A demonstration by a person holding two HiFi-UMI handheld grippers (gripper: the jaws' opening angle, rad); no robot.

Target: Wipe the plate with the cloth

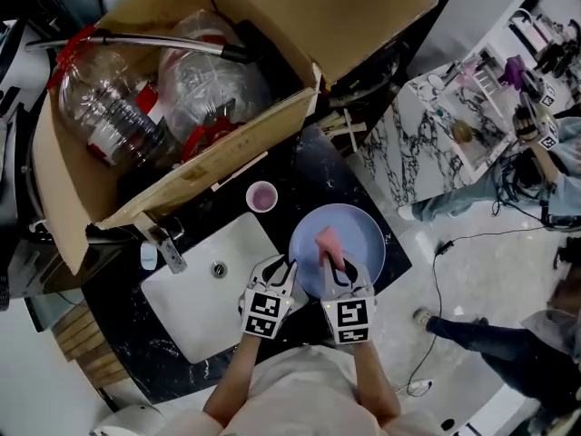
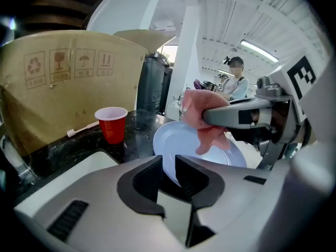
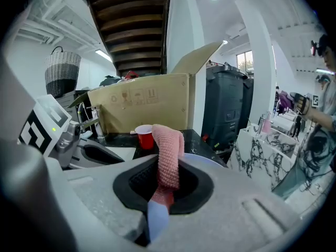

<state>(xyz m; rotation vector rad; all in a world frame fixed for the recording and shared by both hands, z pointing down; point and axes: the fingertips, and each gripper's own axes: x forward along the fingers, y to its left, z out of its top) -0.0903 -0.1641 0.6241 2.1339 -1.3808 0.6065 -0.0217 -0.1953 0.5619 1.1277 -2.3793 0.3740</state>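
While right tongs (image 1: 334,263) hold cloth (image 1: 326,241) over plate (image 1: 361,228), a cup (image 1: 261,196) stands nearby.

Head view. Sink (image 1: 195,307) set in tabletop (image 1: 304,175), lower left of centre. Plate (image 1: 359,230) just right of it, cloth (image 1: 325,241) against plate's lower part. Cup (image 1: 261,196) on tabletop, upper left of plate. Box (image 1: 227,148) behind, filling upper left; bottles (image 1: 109,107) inside.
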